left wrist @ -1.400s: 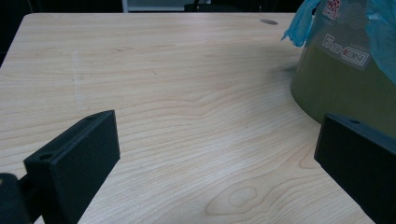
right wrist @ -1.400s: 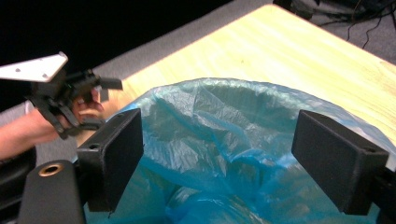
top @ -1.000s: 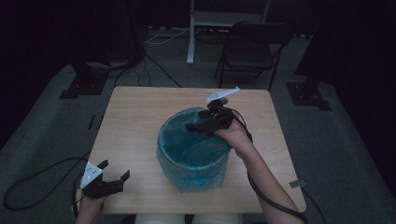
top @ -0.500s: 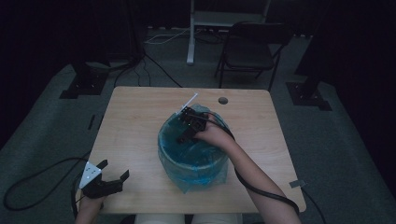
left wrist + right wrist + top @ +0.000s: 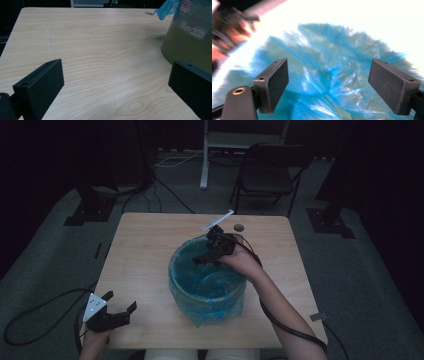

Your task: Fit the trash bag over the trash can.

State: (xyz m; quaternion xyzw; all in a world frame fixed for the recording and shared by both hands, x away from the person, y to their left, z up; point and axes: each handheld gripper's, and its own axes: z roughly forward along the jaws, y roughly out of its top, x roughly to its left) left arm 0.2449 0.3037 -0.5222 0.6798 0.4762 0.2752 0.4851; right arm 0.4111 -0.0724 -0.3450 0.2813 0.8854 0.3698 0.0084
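While both tools gape wide, right tool (image 5: 206,254) hovers over one blue-lined bin (image 5: 207,282).

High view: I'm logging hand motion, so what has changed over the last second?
The right tool moved from the far right rim of the round bin lined with a blue plastic bag leftward over its opening, then eased back slightly; its jaws are open and empty. The left tool stayed open at the light wooden table's near-left corner.
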